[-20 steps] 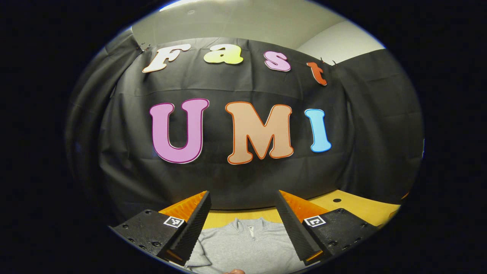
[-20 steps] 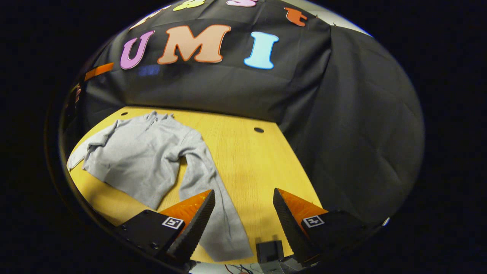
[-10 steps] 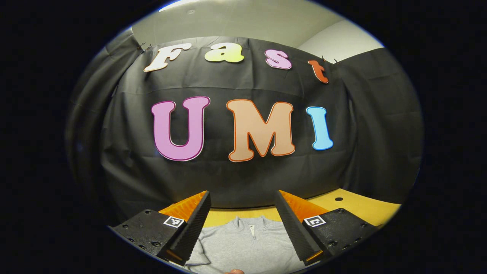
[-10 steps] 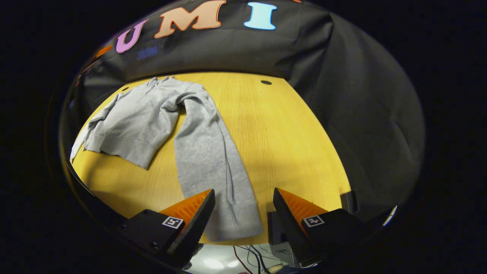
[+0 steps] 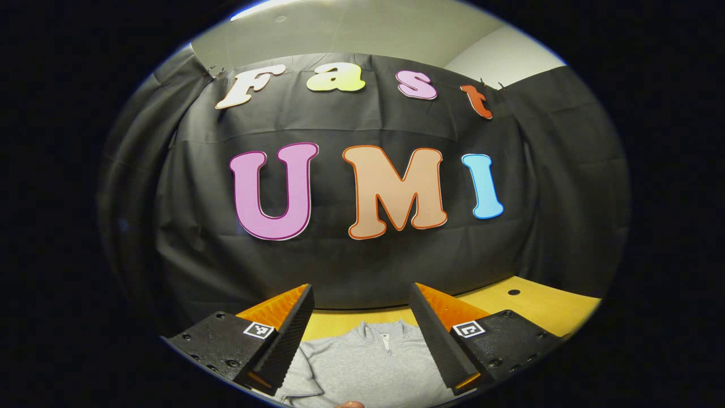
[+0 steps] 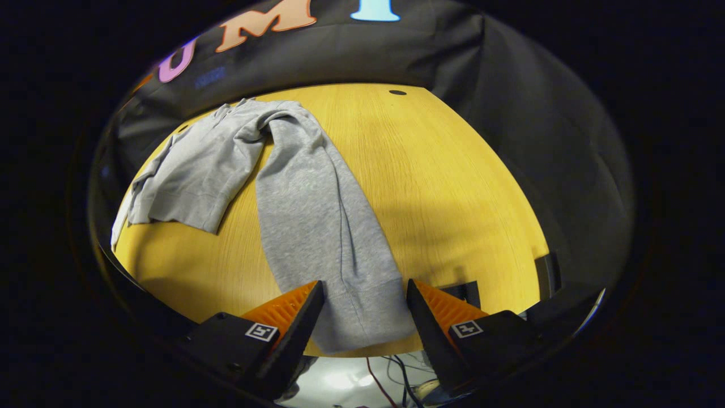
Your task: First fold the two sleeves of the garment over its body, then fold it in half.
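Note:
A grey zip-neck sweatshirt lies on the yellow wooden table. One long sleeve stretches toward the near table edge, its cuff lying between the fingers of my right gripper, which is open and straddles the cuff. In the left gripper view the collar and chest of the sweatshirt show between the fingers of my left gripper, which is open and held above the garment, facing the booth wall.
The black cloth wall closes off the table's far side and the right side. A small dark hole marks the tabletop at the back. Cables hang below the near table edge.
My right gripper has tilted down and come in over the sleeve, so the cuff now lies between its fingers. The left gripper has shifted only slightly.

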Tool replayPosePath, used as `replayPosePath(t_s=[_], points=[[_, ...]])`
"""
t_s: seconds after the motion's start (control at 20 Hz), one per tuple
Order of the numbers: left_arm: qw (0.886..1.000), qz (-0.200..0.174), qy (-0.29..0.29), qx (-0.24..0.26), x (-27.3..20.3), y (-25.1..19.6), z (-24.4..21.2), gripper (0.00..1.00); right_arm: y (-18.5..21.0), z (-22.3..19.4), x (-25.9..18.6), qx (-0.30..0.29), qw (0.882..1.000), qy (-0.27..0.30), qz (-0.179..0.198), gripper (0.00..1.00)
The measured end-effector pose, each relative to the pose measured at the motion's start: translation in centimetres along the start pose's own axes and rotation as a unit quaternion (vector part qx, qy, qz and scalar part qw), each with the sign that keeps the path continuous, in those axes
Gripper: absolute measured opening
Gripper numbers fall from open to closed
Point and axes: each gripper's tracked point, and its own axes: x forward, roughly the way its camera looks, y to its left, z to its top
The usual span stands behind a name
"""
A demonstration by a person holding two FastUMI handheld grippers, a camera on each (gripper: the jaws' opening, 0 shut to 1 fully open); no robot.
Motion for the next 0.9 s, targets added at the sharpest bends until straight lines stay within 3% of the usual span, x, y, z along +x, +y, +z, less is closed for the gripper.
replayPosePath(t_s=[0.1, 0.2, 0.35, 0.4, 0.5, 0.6, 0.9], points=[[1.000, 0.001, 0.001, 0.000, 0.1, 0.1, 0.0, 0.98, 0.0, 0.0, 0.1, 0.031, 0.999, -0.003, 0.004, 0.94], [1.000, 0.001, 0.001, -0.001, 0.1, 0.0, -0.1, 0.98, 0.3, -0.2, 0.1, 0.026, 1.000, -0.003, 0.007, 0.88], [1.000, 0.000, -0.003, 0.001, 0.1, -0.1, 0.3, 0.98, 1.5, -0.3, 0.2, 0.031, 0.999, 0.002, 0.016, 0.54], [1.000, 0.001, -0.004, 0.001, 0.0, 0.0, 0.4, 0.98, 1.9, -0.1, 0.1, 0.033, 0.999, 0.002, 0.022, 0.48], [1.000, 0.003, -0.004, 0.001, -0.1, 0.2, 0.4, 0.98, 1.8, 0.0, 0.2, 0.045, 0.999, 0.005, 0.010, 0.23], [1.000, 0.005, -0.006, 0.002, -0.2, 0.6, 0.5, 0.98, 1.8, 0.2, 0.4, 0.065, 0.998, 0.006, -0.004, 0.07], [1.000, 0.005, -0.013, 0.009, -0.7, 1.3, 1.2, 0.98, 2.5, 2.0, -0.1, 0.120, 0.993, -0.022, -0.005, 0.10]])
